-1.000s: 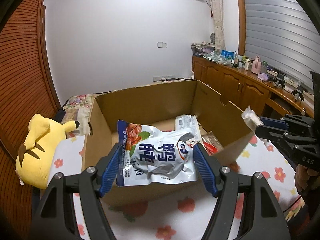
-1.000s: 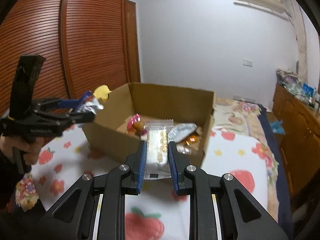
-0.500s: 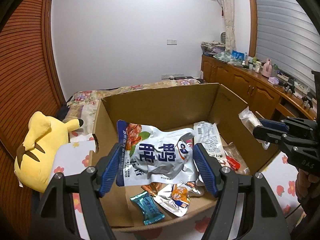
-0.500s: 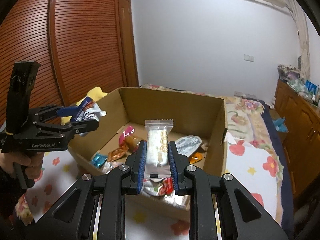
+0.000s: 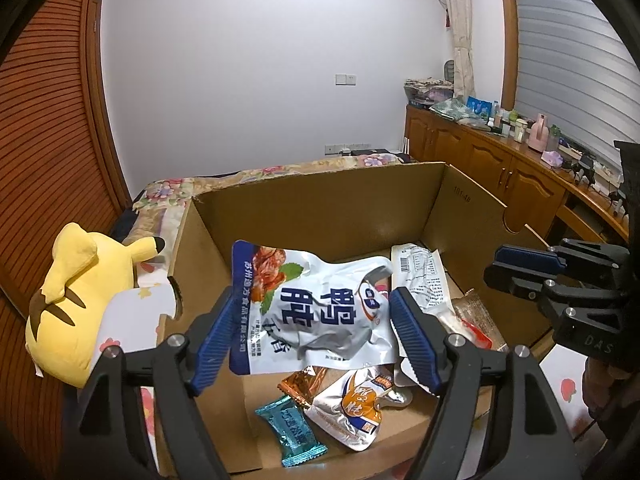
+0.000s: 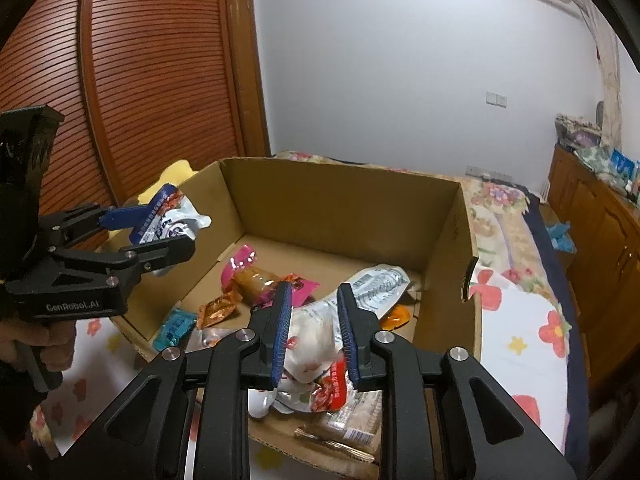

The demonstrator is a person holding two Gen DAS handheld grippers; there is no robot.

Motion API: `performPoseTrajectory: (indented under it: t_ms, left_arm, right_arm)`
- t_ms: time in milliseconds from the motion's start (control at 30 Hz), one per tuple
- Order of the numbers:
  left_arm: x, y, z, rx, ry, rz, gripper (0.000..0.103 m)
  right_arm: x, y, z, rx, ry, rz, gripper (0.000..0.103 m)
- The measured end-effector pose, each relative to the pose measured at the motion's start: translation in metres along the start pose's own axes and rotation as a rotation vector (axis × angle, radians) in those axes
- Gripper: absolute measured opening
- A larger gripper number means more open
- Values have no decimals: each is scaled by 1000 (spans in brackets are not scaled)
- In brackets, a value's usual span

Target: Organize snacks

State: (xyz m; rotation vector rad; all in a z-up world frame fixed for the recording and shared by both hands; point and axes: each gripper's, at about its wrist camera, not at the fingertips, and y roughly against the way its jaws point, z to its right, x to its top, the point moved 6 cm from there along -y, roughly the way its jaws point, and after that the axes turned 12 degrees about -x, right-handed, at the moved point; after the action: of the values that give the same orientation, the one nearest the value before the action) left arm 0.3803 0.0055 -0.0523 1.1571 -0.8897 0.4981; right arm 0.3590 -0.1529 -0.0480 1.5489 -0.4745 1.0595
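A: While the cardboard box [image 5: 320,208] is our anchor, what does it sit on?

B: On a bed, with a white sheet printed with red flowers [image 6: 520,320]. The sheet shows on both sides of the box and in front of it.

A: Room around the box?

B: Plain white wall [image 5: 260,60] behind it. Slatted wooden doors [image 6: 160,60] on the left. A wooden counter [image 5: 500,160] on the right is cluttered with bottles and bags. There's a yellow plush toy [image 5: 68,300] just left of the box.

A: Left gripper [image 5: 311,292]?

B: It's wide and its jaws are opening. A blue-and-white pouch [image 5: 316,312] spans them, edges against both pads, hanging above the box's near-left part.

A: Right gripper [image 6: 314,286]?

B: Fairly narrow, jaws opening. There's a pale packet [image 6: 316,340] between them, blurred, with a gap to each pad. It's over the box's near side.

A: Inside the box?

B: Loose snacks on its floor. A teal wrapper [image 5: 290,430] and an orange-and-silver pouch [image 5: 352,408] lie near the front wall. A pink wrapper [image 6: 240,264] is toward the middle, and a white packet with a barcode [image 5: 420,276] is on the right.
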Motion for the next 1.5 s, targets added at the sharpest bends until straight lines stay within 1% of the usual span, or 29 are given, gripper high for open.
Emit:
performPoseTrajectory:
  t_ms: [167,367,500,633,800,933,1033,1100,1300,1467,1500]
  left_arm:
    - [-1,1,-2,25,-1,1,78]
    - [-1,7,-3,34,8,12,80]
    - [-1,20,0,43,4,37,84]
    - [-2,37,6,52,-1,67,86]
    - [-6,65,16,69,-19,106,88]
    - [-10,88,24,77,-32,142,94]
    - [-13,105,30,90,-37,165,97]
    - [-16,117,34,112,-38,180,99]
    - [-24,142,40,143,-28,210,101]
    - [-32,159,46,132,-24,228,103]
    - [-34,162,48,133,-28,229,103]
  right_arm:
    - [-1,2,0,-5,-6,7,26]
    - [-4,8,0,-13,-13,16,27]
    - [-6,14,1,-18,-23,21,28]
    - [-6,28,1,-29,-32,41,31]
    - [-8,50,-1,-51,-40,73,39]
    - [-9,73,-3,-71,-47,107,46]
    - [-10,91,-4,-88,-55,132,52]
    - [-10,100,-5,-96,-57,144,55]
    - [-11,128,-7,-143,-76,192,70]
    - [-15,149,-11,-173,-83,228,86]
    - [-16,153,-11,-182,-85,237,87]
